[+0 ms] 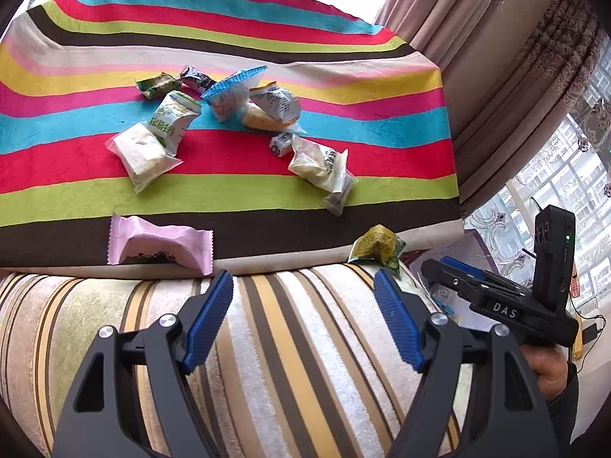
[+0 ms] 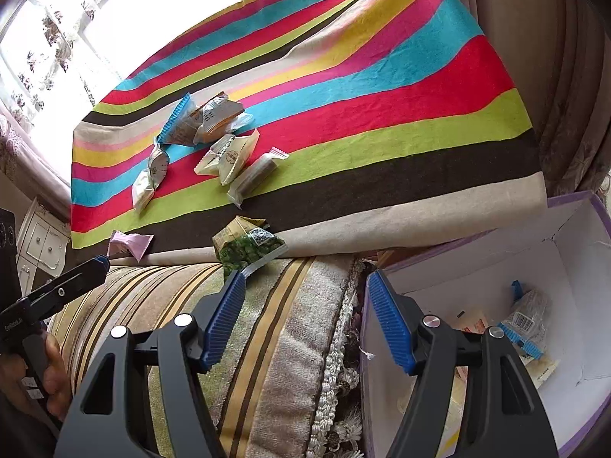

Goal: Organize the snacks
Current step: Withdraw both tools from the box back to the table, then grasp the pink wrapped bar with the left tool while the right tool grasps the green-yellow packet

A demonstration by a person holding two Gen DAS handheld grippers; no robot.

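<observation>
Jaws spread on both: left gripper and right gripper each hold nothing, blue pads apart over the striped sofa arm. Snacks mostly sit in a loose heap mid-way up the rainbow-striped cloth. Pink packet lies alone on the brown band at the near edge; green packet hangs over that same edge, just beyond the right gripper's left pad. White-lined box stands beside the sofa arm, lower right in the right wrist view, with a blue-edged packet inside plus maybe a few more, half hidden behind the gripper
</observation>
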